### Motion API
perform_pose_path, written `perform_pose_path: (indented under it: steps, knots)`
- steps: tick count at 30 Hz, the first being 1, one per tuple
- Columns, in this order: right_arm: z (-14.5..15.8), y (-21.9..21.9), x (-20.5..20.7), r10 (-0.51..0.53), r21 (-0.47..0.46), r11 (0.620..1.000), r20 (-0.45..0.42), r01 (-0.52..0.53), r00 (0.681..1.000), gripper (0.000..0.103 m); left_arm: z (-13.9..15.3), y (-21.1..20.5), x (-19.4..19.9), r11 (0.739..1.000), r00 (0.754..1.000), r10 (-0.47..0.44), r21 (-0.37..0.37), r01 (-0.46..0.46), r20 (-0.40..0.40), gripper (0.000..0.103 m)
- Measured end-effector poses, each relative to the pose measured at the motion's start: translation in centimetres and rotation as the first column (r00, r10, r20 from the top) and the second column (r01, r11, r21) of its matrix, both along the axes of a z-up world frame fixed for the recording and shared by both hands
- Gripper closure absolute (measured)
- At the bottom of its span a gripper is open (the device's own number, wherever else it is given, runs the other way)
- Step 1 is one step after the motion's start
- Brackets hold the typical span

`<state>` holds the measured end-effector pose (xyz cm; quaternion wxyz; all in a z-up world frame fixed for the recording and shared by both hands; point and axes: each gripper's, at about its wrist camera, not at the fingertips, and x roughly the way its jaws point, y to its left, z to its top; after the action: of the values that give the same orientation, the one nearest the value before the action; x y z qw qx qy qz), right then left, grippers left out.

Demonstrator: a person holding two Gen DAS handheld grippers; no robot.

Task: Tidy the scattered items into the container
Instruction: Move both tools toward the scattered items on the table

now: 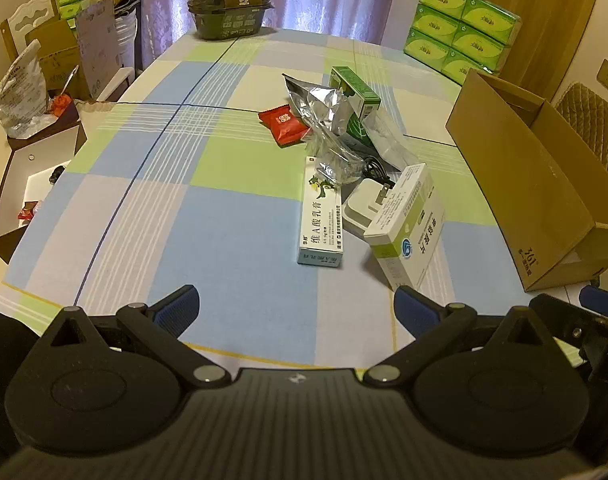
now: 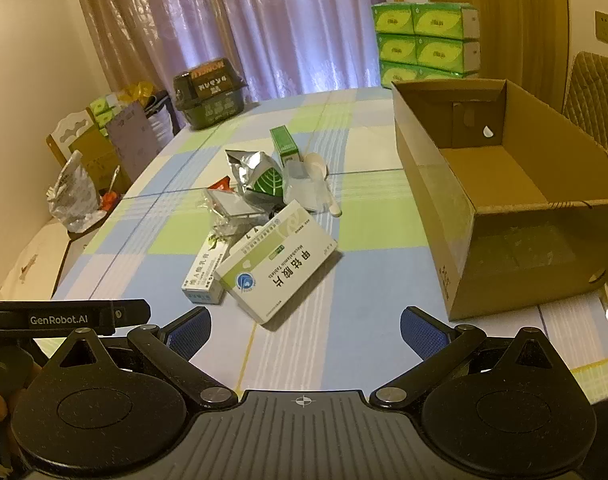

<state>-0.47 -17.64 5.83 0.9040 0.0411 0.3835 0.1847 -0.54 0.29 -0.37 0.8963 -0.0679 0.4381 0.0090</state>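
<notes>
The left gripper (image 1: 295, 308) is wide open over the bench (image 1: 223, 216), near the medicine box (image 1: 404, 232).

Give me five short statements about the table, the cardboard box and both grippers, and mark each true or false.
1. The cardboard box already holds several medicine boxes. False: its inside shows only bare cardboard.
2. The left gripper is open and holds nothing. True.
3. The white tablet box leans on other items in the pile. True.
4. The right gripper is shut on the ointment box. False: it is open and empty, and that box lies on the tablecloth.
5. The red sachet lies inside the cardboard box. False: it lies on the tablecloth by the silver foil bag.
</notes>
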Motion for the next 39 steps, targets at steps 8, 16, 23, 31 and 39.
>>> perform_pose_path:
  steps: [8, 16, 23, 31, 39]
  knots:
    - [-0.2, 0.0, 0.1, 0.0, 0.002, 1.0, -0.009, 0.0, 1.0, 0.0, -0.1, -0.2, 0.0, 1.0, 1.0, 0.006, -0.003, -0.006, -0.008, 0.001]
    - [-0.6, -0.1, 0.2, 0.002, 0.005, 1.0, -0.022, -0.002, 1.0, 0.0, -0.2, -0.2, 0.1, 1.0, 1.0, 0.012, -0.002, -0.012, -0.015, 0.001]
    - [-1.0, 0.0, 0.5, 0.004, 0.004, 1.0, -0.035, -0.004, 0.999, 0.0, -0.4, -0.1, 0.1, 1.0, 1.0, 0.019, -0.006, -0.019, -0.02, 0.001]
    - [-1.5, 0.4, 1.1, 0.012, -0.001, 1.0, -0.041, -0.012, 0.999, 0.0, -0.4, 0.5, 0.2, 0.999, 0.999, 0.037, -0.011, -0.037, -0.025, 0.001]
    - [-2.0, 0.8, 2.4, 0.021, 0.048, 0.999, -0.067, -0.018, 0.997, 0.0, -0.4, 1.6, 0.6, 0.998, 0.998, 0.062, 0.0, -0.062, -0.022, 0.001]
